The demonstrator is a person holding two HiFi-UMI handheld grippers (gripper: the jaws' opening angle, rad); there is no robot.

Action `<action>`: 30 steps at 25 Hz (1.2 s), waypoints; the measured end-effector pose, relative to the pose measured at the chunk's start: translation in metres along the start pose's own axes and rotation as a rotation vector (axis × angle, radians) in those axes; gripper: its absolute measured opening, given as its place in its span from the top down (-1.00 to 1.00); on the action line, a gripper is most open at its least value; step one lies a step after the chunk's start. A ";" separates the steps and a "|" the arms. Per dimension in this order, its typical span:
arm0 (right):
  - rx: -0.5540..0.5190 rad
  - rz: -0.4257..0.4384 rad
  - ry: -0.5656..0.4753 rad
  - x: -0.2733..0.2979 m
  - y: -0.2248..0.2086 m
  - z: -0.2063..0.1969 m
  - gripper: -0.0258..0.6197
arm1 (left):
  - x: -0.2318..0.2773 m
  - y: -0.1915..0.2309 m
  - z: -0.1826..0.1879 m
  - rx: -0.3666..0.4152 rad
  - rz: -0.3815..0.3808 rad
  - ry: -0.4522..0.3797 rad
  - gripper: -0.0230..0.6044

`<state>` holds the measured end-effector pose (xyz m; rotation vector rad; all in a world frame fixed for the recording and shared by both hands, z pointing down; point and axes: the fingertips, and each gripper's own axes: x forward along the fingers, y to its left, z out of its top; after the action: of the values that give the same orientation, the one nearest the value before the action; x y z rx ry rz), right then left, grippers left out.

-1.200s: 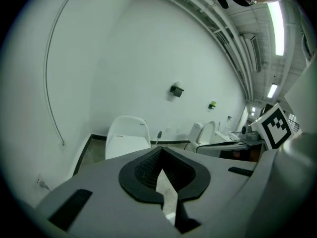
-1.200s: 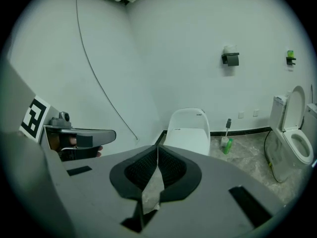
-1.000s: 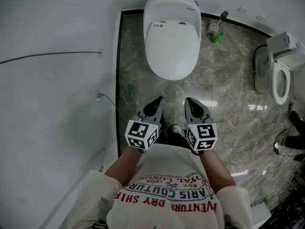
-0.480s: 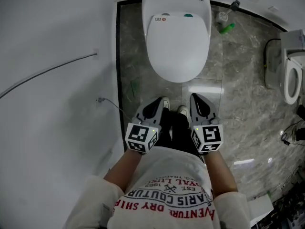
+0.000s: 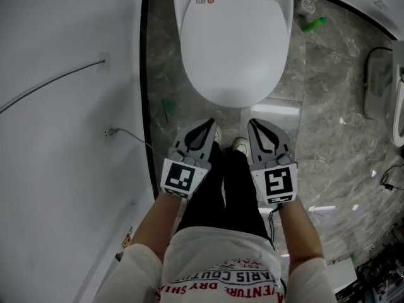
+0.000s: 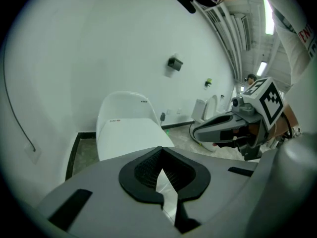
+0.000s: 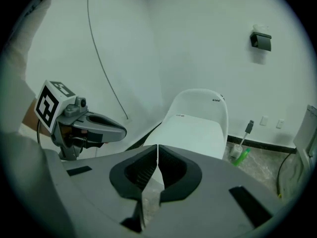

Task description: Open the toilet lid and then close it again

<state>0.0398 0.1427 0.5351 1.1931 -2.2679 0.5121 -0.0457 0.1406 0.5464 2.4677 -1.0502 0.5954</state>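
Observation:
A white toilet with its lid (image 5: 230, 43) down fills the top of the head view; the lid (image 6: 130, 135) also shows in the left gripper view and the lid (image 7: 190, 132) in the right gripper view. My left gripper (image 5: 208, 125) hangs shut just short of the bowl's front edge, holding nothing. To its right, my right gripper (image 5: 254, 125) is also shut and empty, side by side with the left. Both point at the toilet front and touch nothing. The person's black trousers and shoes stand between them.
A white wall (image 5: 57, 137) with a thin cable runs along the left. A toilet brush (image 5: 309, 5) and a green bottle (image 5: 314, 24) stand on the marble floor right of the toilet. A second toilet (image 6: 212, 108) stands farther right.
Both grippers have dropped lower and come closer to the toilet's front. The head view has moved in, so the toilet looms larger.

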 end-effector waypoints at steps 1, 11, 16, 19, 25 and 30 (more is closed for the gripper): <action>-0.032 0.002 0.002 0.010 -0.003 -0.010 0.87 | 0.012 0.001 -0.010 0.036 -0.008 0.006 0.91; -0.417 0.053 0.132 0.082 0.010 -0.118 0.87 | 0.067 0.014 -0.115 0.243 -0.008 0.117 0.90; -0.627 0.002 0.160 0.102 0.012 -0.143 0.87 | 0.085 0.012 -0.141 0.432 -0.015 0.181 0.59; -0.770 -0.040 0.193 0.111 0.008 -0.152 0.86 | 0.095 0.018 -0.143 0.587 0.005 0.189 0.49; -0.944 -0.100 0.241 0.120 0.004 -0.161 0.64 | 0.110 0.021 -0.152 0.868 0.041 0.209 0.16; -0.971 -0.094 0.242 0.121 0.006 -0.165 0.64 | 0.117 0.022 -0.158 0.916 0.072 0.223 0.16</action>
<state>0.0222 0.1582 0.7384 0.6668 -1.8357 -0.4390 -0.0248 0.1386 0.7434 2.9757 -0.8891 1.6257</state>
